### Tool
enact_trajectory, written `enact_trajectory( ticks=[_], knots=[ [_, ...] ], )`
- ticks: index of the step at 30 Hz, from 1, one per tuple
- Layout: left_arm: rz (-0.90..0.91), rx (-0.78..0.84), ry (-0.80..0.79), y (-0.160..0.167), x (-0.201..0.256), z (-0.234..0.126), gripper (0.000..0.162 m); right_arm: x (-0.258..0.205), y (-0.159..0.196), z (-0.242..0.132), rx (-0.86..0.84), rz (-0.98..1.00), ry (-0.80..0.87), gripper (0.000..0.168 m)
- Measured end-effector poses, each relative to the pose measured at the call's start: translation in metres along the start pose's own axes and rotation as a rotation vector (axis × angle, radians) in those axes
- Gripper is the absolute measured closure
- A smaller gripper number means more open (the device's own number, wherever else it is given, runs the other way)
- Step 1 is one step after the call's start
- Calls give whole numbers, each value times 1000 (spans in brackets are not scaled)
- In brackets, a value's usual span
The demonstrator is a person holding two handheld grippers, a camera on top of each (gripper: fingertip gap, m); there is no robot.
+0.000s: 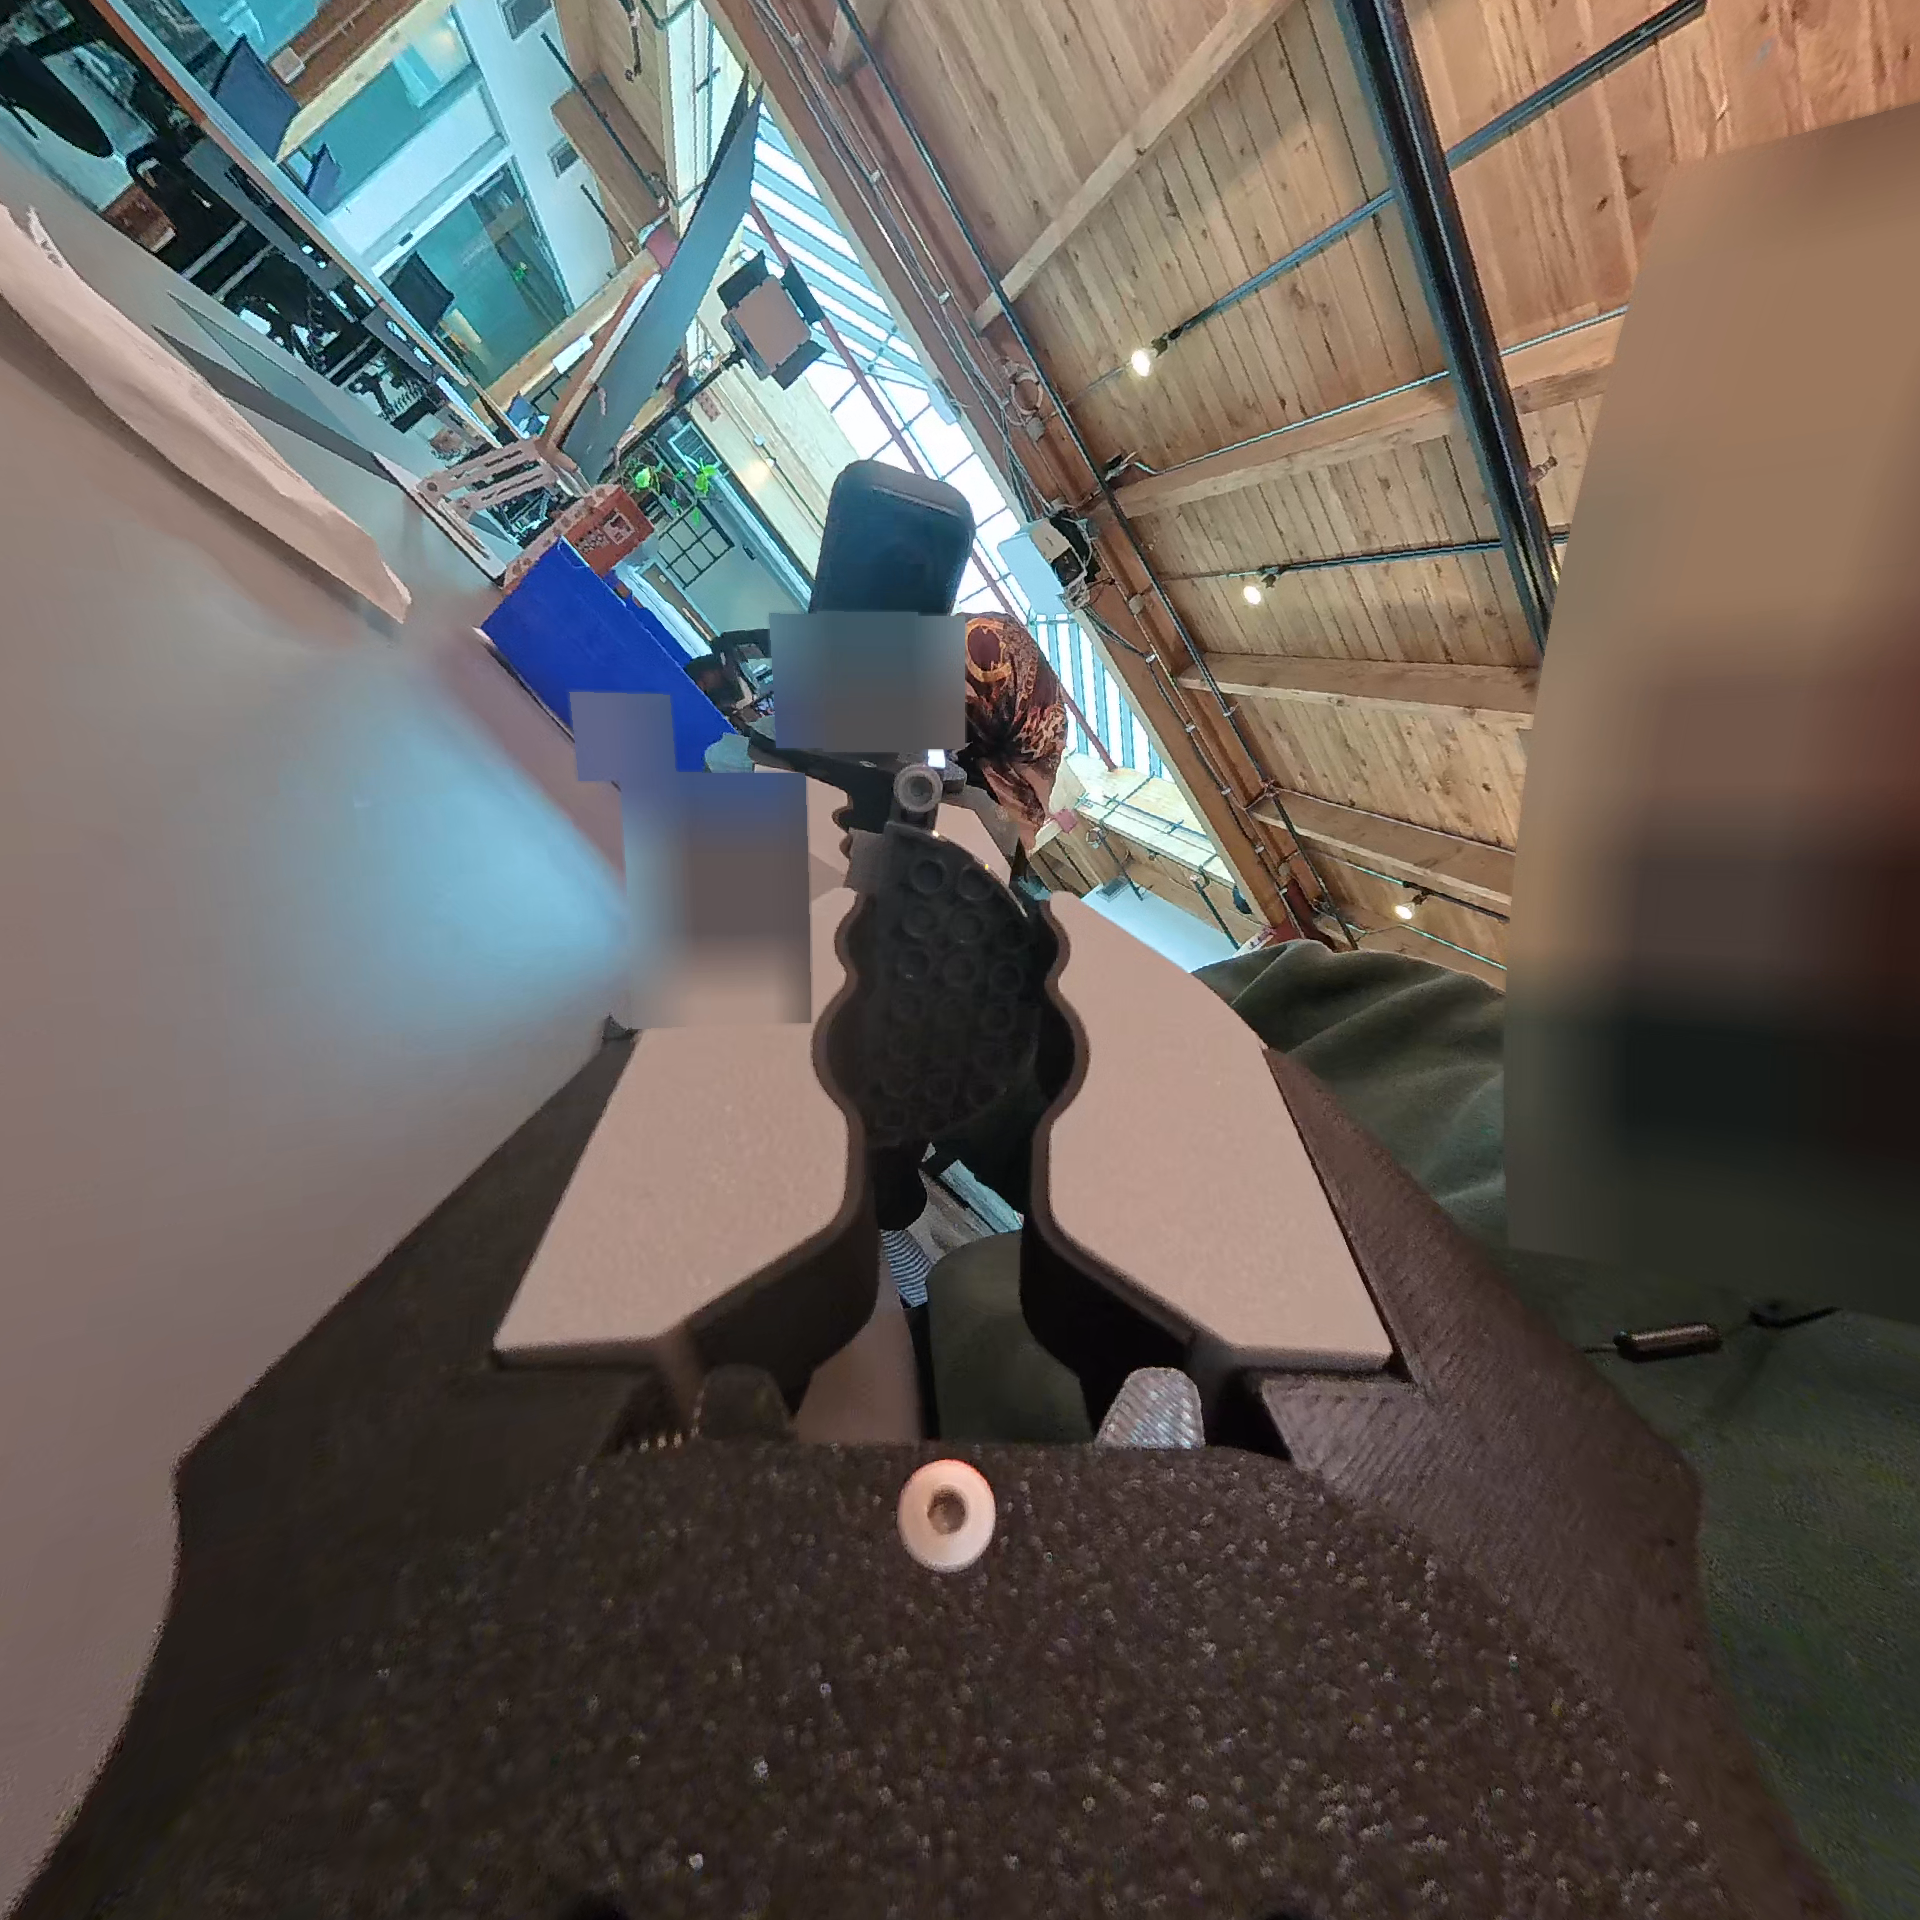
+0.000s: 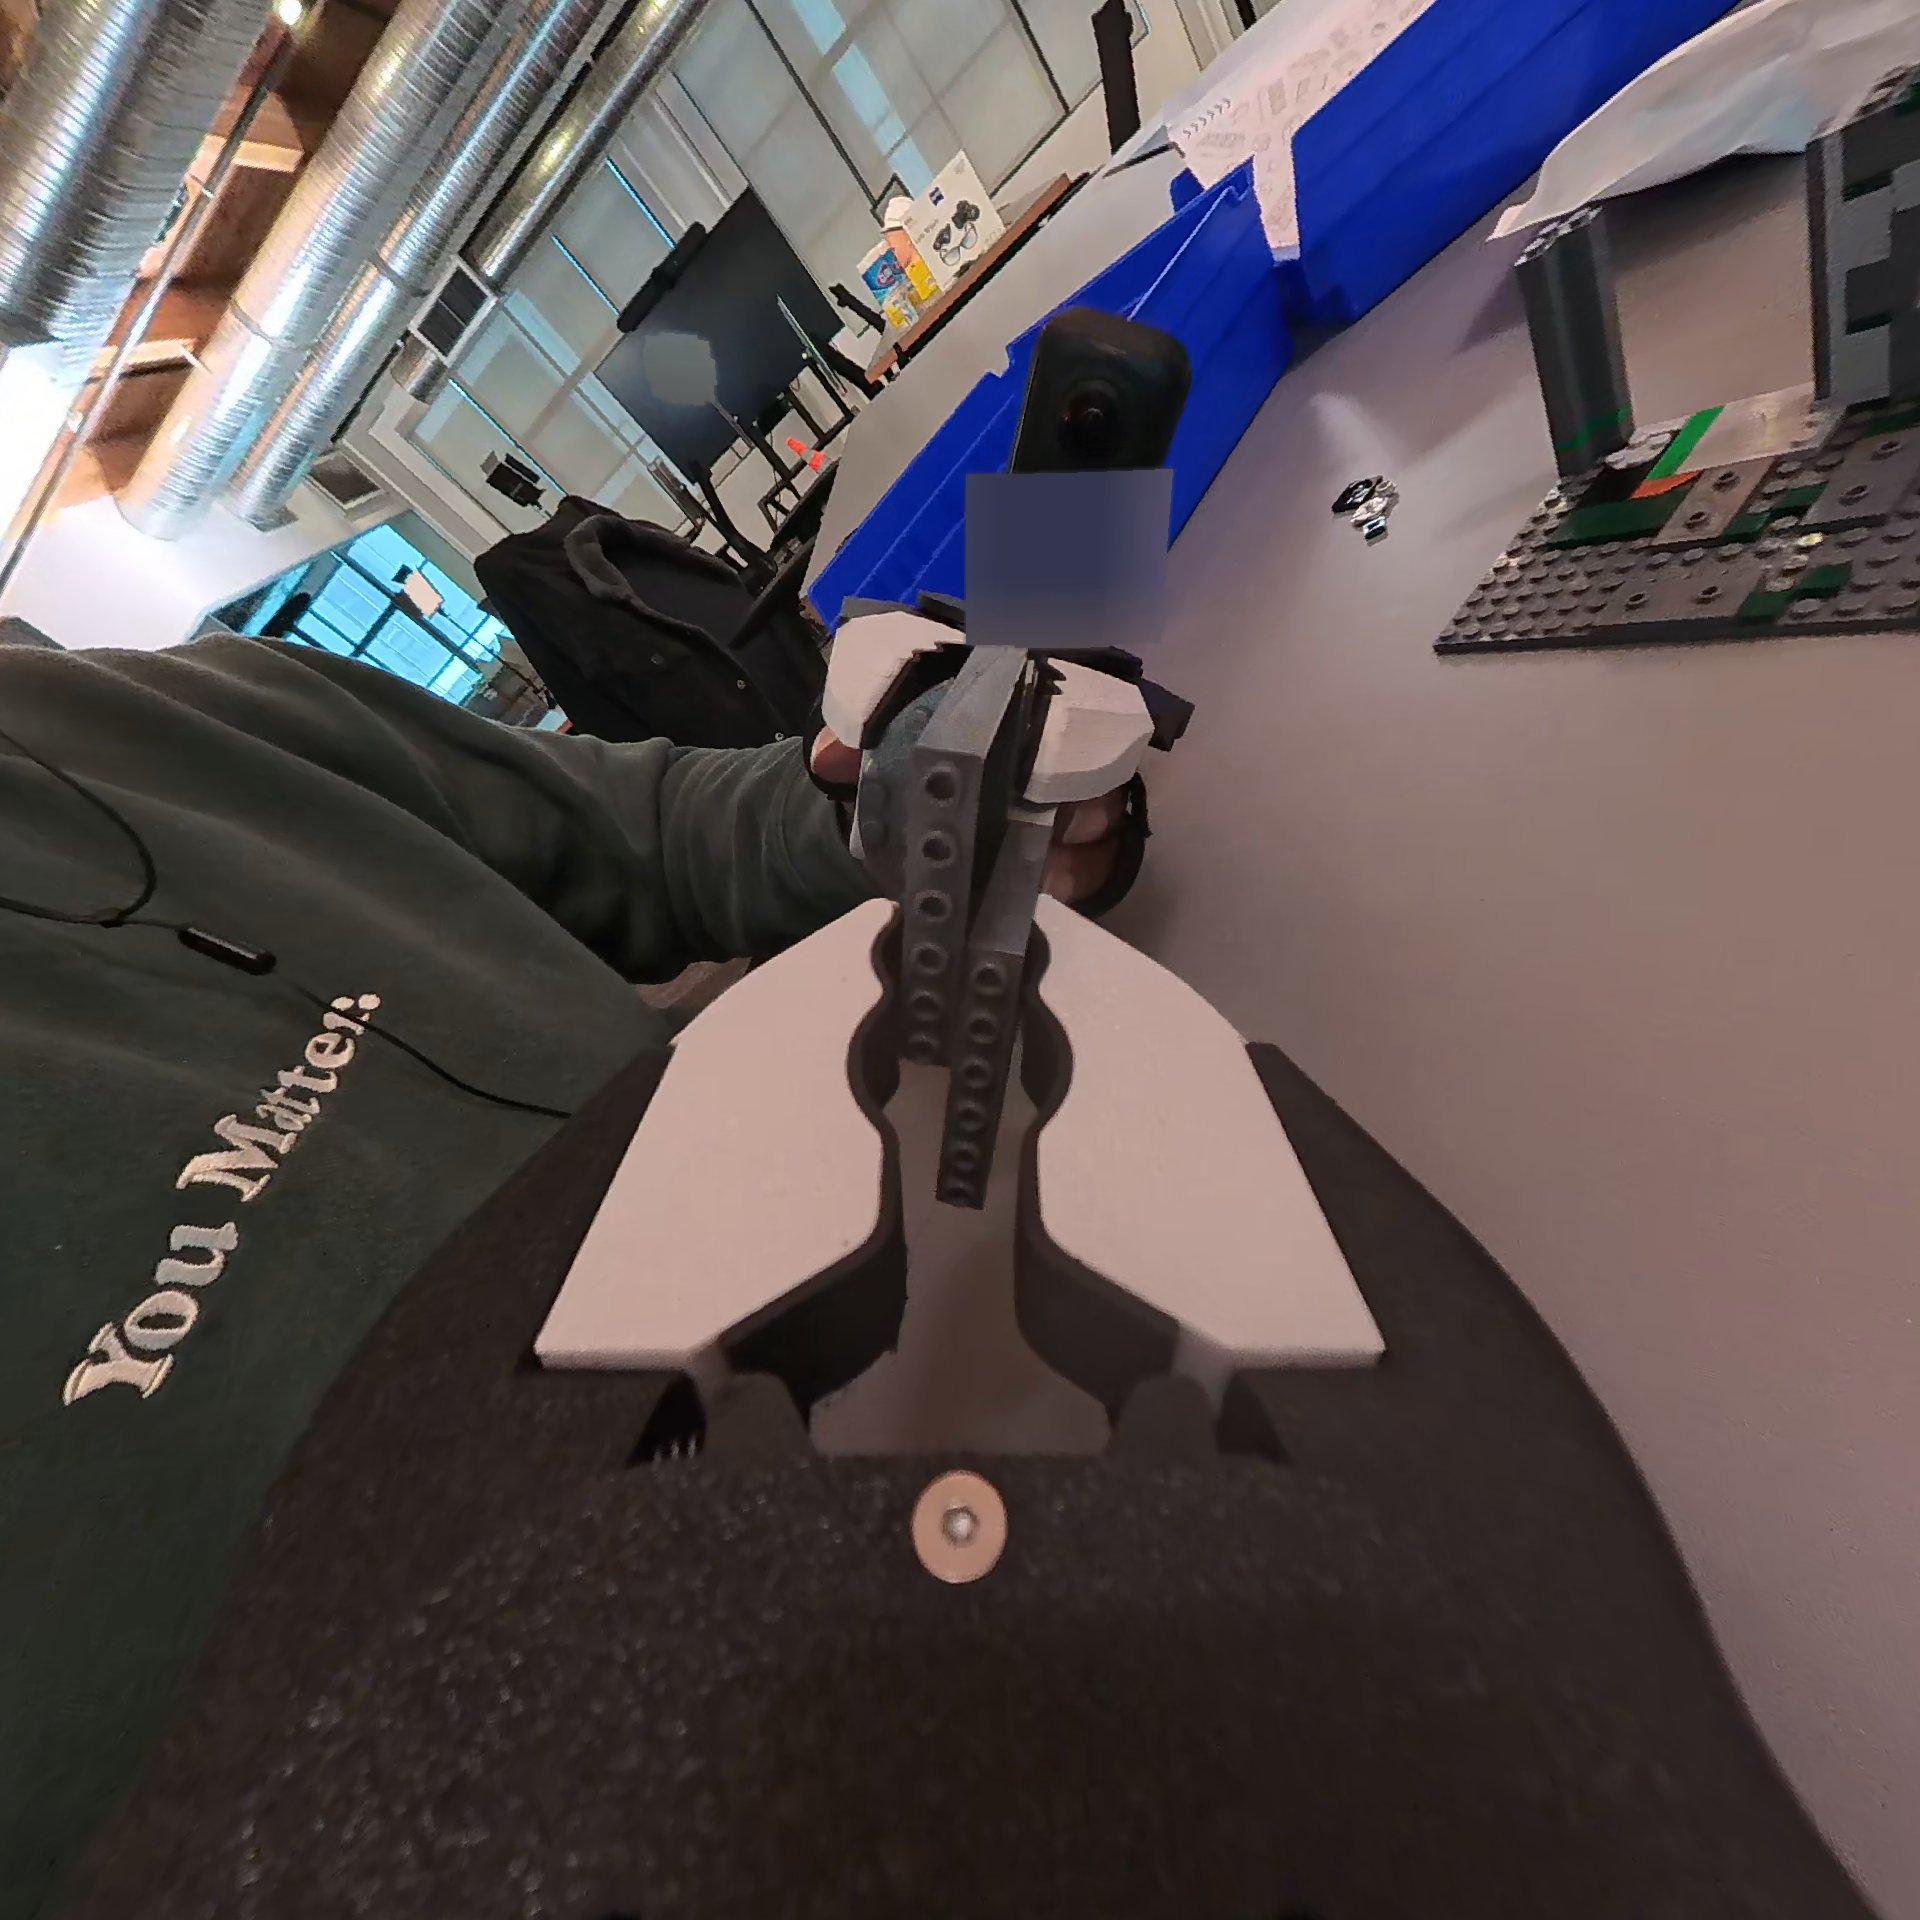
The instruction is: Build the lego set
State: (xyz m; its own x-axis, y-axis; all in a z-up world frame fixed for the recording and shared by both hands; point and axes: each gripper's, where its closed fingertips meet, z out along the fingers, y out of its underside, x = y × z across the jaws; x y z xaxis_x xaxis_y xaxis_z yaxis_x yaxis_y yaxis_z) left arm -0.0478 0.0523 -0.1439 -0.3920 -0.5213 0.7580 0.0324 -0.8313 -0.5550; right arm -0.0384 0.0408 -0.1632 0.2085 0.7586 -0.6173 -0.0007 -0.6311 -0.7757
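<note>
My left gripper [image 1: 945,935] is shut on a dark studded lego plate [image 1: 951,997], held up in the air. My right gripper [image 2: 961,935] is shut on grey lego beams with holes [image 2: 940,883]. The two grippers face each other tip to tip, and the pieces meet between them as one lego assembly. The left gripper's white fingers [image 2: 868,675] show at the far end of the beams, with its camera [image 2: 1101,405] above. The right gripper's camera [image 1: 894,551] shows beyond the plate. A partly built model on a dark baseplate [image 2: 1621,603] with grey pillars [image 2: 1569,332] stands on the table at right.
The grey table [image 2: 1455,1039] lies to the right. Small loose pieces [image 2: 1366,504] lie near the baseplate. Blue bins [image 2: 1226,281] with white paper over them stand along the far side. The person's green sweatshirt [image 2: 208,935] is close on the left. The grippers are tip to tip, or close to it.
</note>
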Motion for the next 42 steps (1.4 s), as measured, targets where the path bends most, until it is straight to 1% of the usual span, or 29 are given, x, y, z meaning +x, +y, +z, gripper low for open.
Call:
enact_trajectory(
  ticks=[8, 16, 27, 35, 42],
  knots=[
    [-30, -7, -22, 3, -8, 0, 133, 9, -5, -8, 45, 2, 44, 149],
    [-36, -45, -60, 11, -15, -2, 134, 16, 3, -7, 12, 12, 69, 151],
    [-40, 3, -31, 5, -12, 1, 133, 15, -2, -9, 128, 39, 48, 151],
    [22, -3, -52, 4, -15, 8, 134, 17, -6, -17, 31, 12, 86, 152],
    [51, -13, -59, -4, -13, 17, 131, 18, -12, -27, 71, 44, 74, 152]
  ],
)
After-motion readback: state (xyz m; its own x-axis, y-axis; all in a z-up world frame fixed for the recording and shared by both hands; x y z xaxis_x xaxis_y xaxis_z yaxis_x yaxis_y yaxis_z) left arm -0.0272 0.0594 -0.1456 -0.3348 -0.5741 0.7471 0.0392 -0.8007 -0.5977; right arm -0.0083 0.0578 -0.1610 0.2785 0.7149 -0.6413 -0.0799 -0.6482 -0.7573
